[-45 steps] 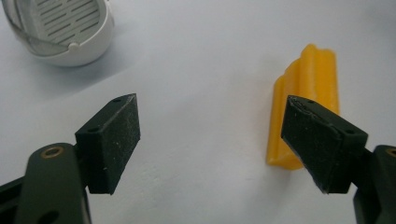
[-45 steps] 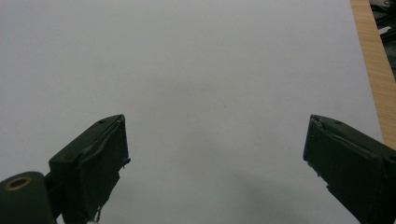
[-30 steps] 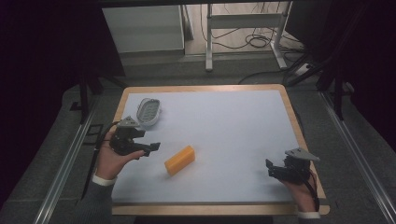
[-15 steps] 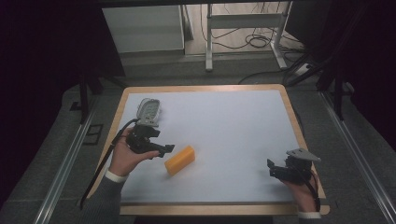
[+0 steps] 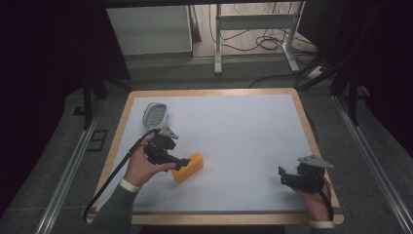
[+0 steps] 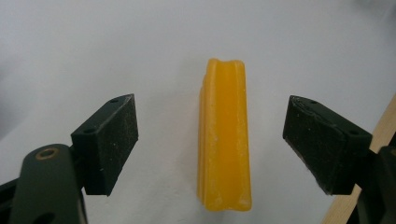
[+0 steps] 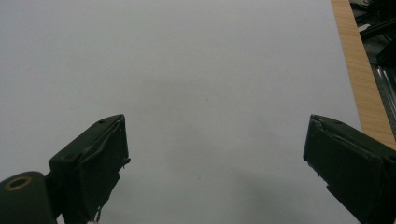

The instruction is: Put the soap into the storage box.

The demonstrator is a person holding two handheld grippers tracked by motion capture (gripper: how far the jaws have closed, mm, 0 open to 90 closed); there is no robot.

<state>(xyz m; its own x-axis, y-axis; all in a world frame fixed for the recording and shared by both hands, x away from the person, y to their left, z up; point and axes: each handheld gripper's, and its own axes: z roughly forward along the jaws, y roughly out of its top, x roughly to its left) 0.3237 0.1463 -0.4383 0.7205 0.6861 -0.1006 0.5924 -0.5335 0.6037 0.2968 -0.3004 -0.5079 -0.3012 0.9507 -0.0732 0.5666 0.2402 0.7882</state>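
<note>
Gaping wide on the left gripper (image 6: 212, 144), straddling the yellow block (image 6: 224, 135) without touching. Lying on the white table (image 5: 243, 126), near its left front. Idling wide open and empty, right gripper (image 5: 286, 178), near the front-right corner.

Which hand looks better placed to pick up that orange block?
Left. The left tool is open with the orange block lying between its jaws; the right tool sits far off over bare table.

No text, label, brand, number or sign can be read anywhere in these views.
</note>
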